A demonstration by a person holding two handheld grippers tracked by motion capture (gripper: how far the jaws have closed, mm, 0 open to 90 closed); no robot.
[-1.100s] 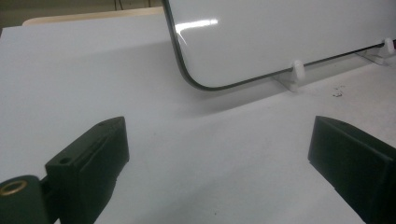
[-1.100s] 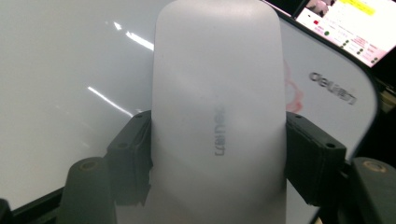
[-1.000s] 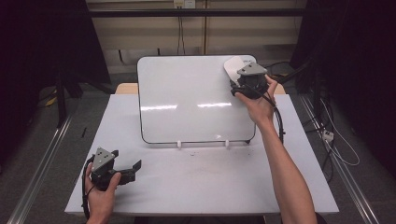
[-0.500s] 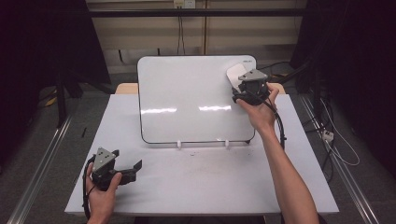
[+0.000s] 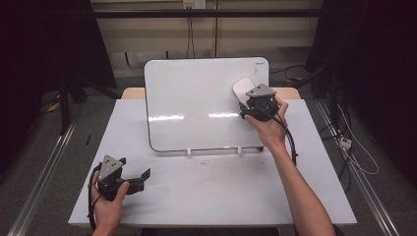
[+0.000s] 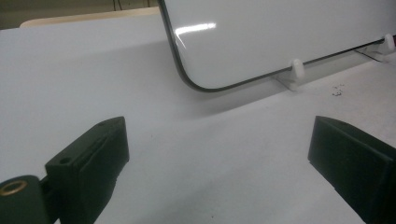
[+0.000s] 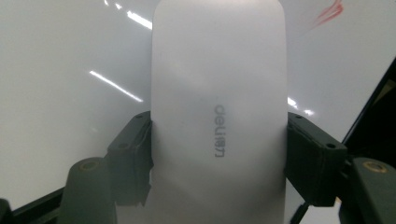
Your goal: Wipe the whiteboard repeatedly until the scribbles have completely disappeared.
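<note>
Pressing a white oblong plastic eraser [image 7: 217, 116] against the upright glossy whiteboard [image 5: 196, 105], upper right of frame.
Right gripper [image 5: 251, 101] jaws clamp the eraser; left gripper [image 5: 140, 178] rests released, lower left on the white desk [image 5: 216, 187].

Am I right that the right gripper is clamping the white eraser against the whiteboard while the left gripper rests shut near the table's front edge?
Not quite: the left gripper is open, not shut. The left gripper view shows its jaws wide apart over the bare table. The rest holds: the right gripper clamps the white eraser at the whiteboard.
</note>
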